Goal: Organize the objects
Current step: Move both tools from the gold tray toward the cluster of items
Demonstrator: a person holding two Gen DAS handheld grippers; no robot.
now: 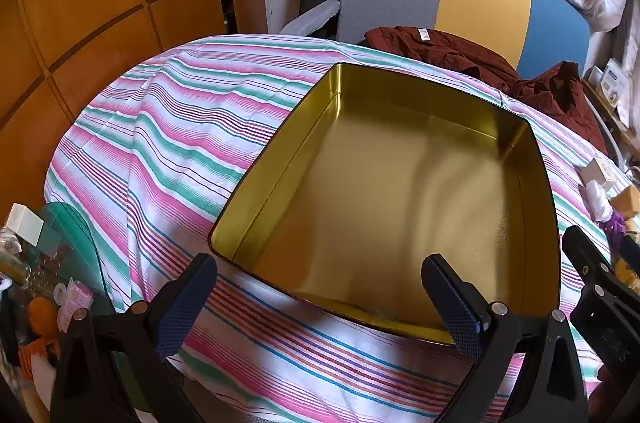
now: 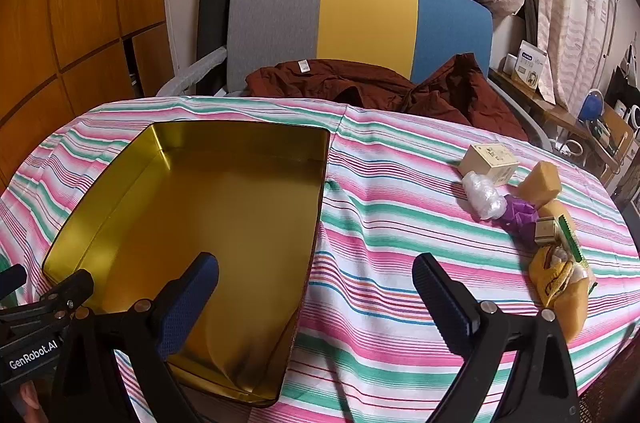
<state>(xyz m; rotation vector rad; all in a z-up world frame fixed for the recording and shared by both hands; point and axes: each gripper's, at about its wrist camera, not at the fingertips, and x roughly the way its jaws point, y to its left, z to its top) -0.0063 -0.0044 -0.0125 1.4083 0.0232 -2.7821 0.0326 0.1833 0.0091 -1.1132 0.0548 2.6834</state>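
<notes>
A gold tin (image 2: pixel 192 207) without lid lies on the striped cloth (image 2: pixel 400 223) of the worktop, and nothing is inside it. The left gripper (image 1: pixel 320 287) hangs over the near edge of the tin, its jaws wide apart and holding nothing; one fingertip is above the cloth just beside the tin, the other above the tin's floor. The right gripper (image 2: pixel 316 283) also has its jaws wide apart and holds nothing; its left fingertip is above the tin, its right one above the cloth.

To the right of the tin, well apart from it, a group of small things lies on the cloth: a pale box (image 2: pixel 488 163), a clear plastic wrap (image 2: pixel 482 197), a tan block (image 2: pixel 540 183), a purple piece (image 2: pixel 520 217) and a yellow pouch (image 2: pixel 560 283). They are close together, some touching. Behind the worktop stands a chair (image 2: pixel 360 19) in grey, yellow and blue, with a dark red garment (image 2: pixel 360 83) on it.
</notes>
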